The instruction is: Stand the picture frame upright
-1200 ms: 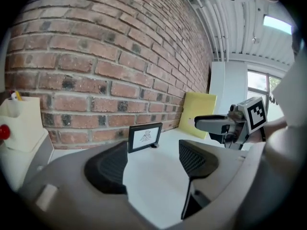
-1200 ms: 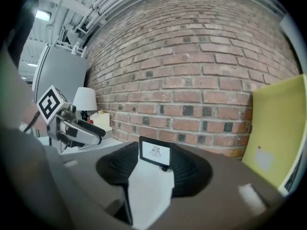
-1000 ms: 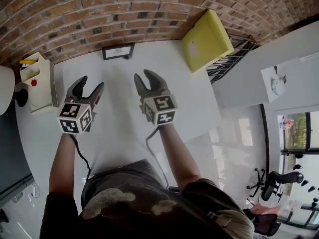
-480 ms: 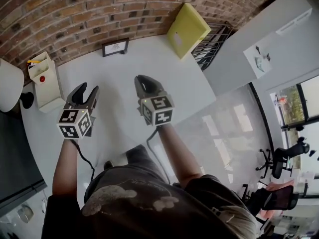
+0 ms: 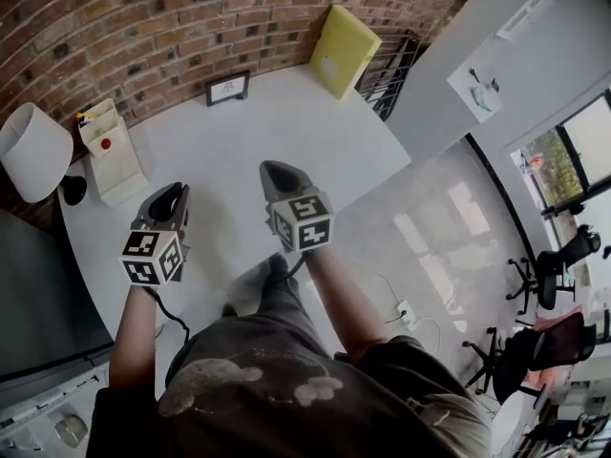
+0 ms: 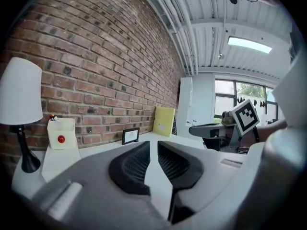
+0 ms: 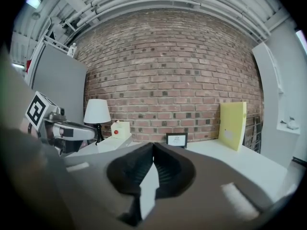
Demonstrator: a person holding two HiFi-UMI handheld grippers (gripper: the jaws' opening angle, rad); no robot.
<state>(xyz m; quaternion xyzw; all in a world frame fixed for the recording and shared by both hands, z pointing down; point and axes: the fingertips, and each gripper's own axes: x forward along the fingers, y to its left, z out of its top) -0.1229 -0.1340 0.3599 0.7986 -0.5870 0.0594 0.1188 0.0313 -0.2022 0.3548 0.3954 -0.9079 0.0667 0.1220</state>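
Observation:
The small black picture frame [image 5: 227,88] stands upright at the back of the white table [image 5: 286,127], against the brick wall; it also shows as the frame [image 6: 130,135] in the left gripper view and the frame [image 7: 176,139] in the right one. Both grippers hover over the table's near part, far from the frame. My left gripper [image 5: 170,198] has its jaws closing, a narrow gap left and nothing between them [image 6: 153,145]. My right gripper [image 5: 278,173] is shut on nothing, its pads meeting [image 7: 153,147].
A white lamp [image 5: 33,151] and a white box with a red button [image 5: 110,149] stand at the table's left. A yellow board [image 5: 342,36] leans on the wall at the back right, next to a black wire rack [image 5: 391,65]. Office chairs [image 5: 554,275] stand on the floor to the right.
Both grippers' jaws have closed in from wide open. Both grippers have drawn back towards the table's near edge, away from the frame, which has not moved.

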